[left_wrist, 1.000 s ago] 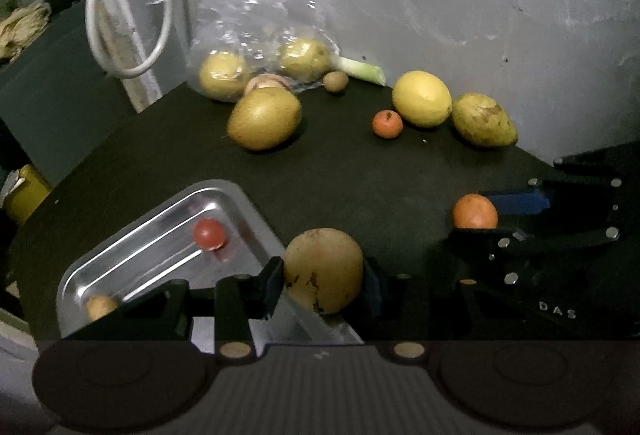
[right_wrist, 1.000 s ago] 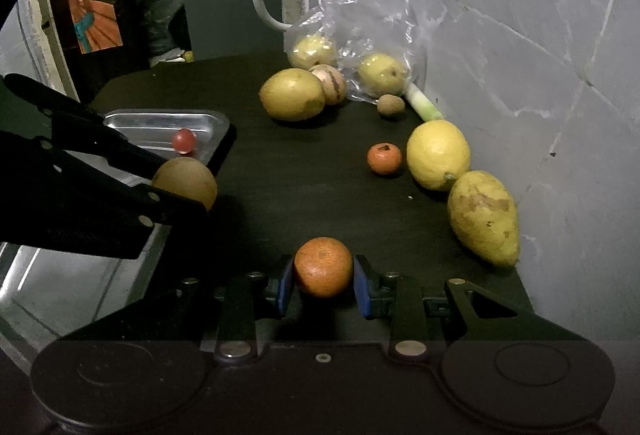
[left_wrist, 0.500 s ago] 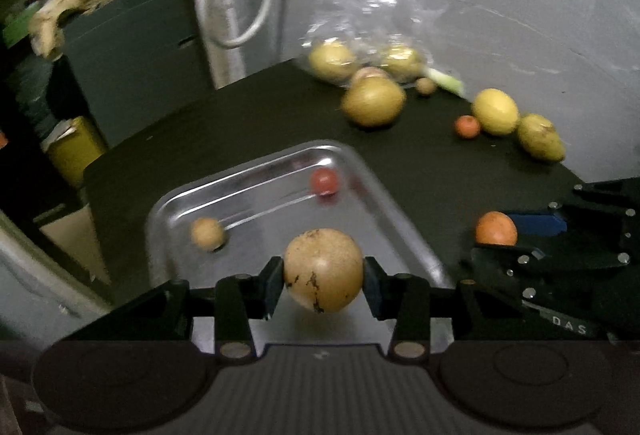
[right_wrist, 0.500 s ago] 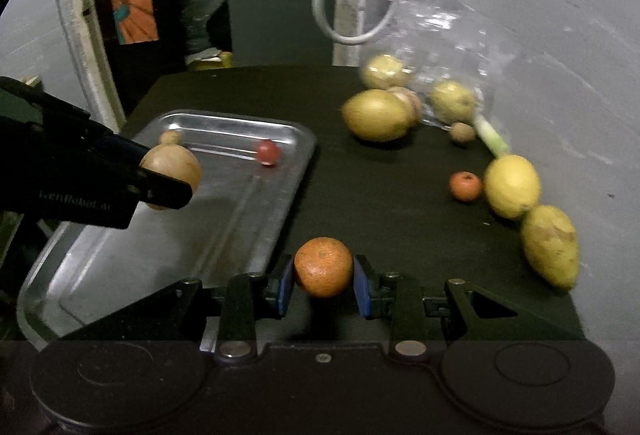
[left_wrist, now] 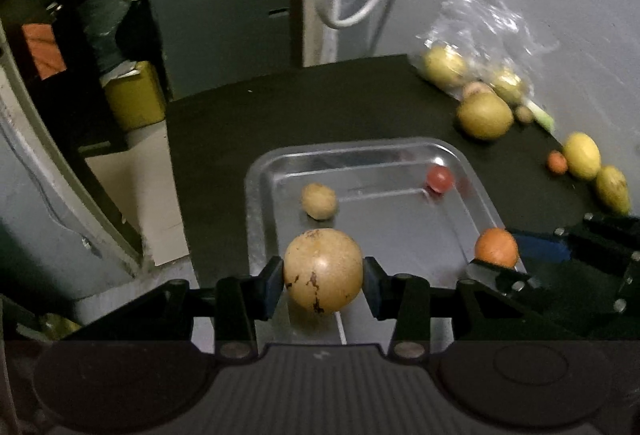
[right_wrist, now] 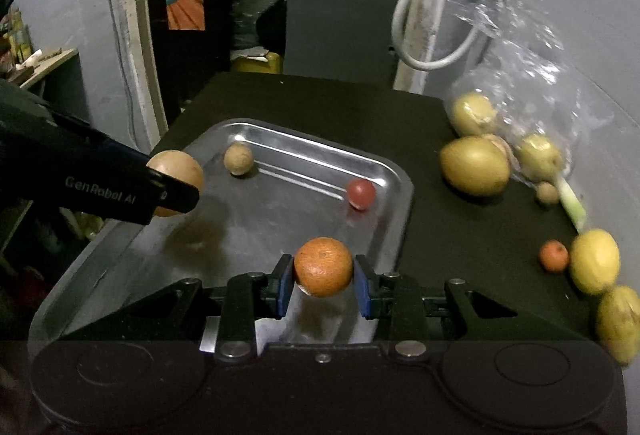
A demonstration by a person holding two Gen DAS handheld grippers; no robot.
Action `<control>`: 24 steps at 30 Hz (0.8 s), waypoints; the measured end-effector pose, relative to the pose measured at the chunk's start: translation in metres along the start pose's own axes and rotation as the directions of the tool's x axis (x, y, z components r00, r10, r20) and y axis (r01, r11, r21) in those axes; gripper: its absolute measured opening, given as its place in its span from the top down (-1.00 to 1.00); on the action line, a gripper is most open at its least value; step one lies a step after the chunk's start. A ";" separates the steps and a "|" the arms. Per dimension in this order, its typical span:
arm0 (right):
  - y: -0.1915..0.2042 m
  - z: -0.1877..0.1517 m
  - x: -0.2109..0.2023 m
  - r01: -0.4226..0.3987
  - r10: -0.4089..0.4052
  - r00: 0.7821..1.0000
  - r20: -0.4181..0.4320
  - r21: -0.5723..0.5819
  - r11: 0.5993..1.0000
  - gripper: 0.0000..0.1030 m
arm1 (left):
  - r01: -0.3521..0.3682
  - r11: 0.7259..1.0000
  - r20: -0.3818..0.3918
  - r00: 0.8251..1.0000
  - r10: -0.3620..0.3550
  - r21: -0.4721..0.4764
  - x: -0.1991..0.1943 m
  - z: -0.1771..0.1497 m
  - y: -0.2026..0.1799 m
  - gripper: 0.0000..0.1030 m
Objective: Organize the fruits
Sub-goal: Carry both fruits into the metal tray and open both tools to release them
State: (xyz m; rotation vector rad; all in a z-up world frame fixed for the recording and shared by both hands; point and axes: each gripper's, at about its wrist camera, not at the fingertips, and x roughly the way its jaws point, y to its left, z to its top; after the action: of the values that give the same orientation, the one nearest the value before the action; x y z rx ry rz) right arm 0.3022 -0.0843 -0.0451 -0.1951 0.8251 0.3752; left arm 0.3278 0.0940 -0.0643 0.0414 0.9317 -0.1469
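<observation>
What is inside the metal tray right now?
Resting in the metal tray: a small tan fruit and a small red fruit. Its near end is hidden behind the grippers.

A grey plastered wall [right_wrist: 600,15] backs the black table [right_wrist: 320,99]; a white cable loop [right_wrist: 436,3] hangs above it in dim light.

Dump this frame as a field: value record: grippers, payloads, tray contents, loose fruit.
left gripper: shut on round tan speckled fruit, held above the tray
right gripper: shut on round orange citrus, over the tray's near edge
tray: rectangular shiny metal tray on black tabletop
in tray: small red tomato; small tan round fruit
loose on table: large yellow-green fruit; yellow lemon; small orange fruit
bag: clear plastic bag with yellowish fruits, by the wall
</observation>
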 end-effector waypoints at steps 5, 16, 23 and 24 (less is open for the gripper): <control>0.005 0.010 0.018 0.001 0.000 1.000 0.010 -0.017 1.000 0.35 | -0.003 0.999 0.006 1.000 0.003 -0.039 0.009 0.006 0.004 0.11; 0.008 0.023 0.043 0.030 -0.028 0.999 0.037 -0.068 0.997 0.35 | -0.050 0.995 -0.022 0.999 0.048 -0.090 0.027 0.010 0.007 0.10; 0.009 0.022 0.050 0.017 -0.016 1.000 0.019 -0.064 0.998 0.35 | -0.047 0.994 -0.016 0.999 0.046 -0.100 0.028 0.012 0.007 0.10; 0.009 0.021 0.051 0.017 -0.016 1.000 0.017 -0.064 0.998 0.35 | -0.047 0.994 -0.016 0.999 0.045 -0.099 0.028 0.012 0.007 0.10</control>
State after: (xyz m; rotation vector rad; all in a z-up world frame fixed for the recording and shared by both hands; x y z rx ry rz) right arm 0.3445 -0.0568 -0.0690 -0.2581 0.7955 0.3878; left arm 0.3553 0.0964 -0.0797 -0.0279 0.9499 -0.0578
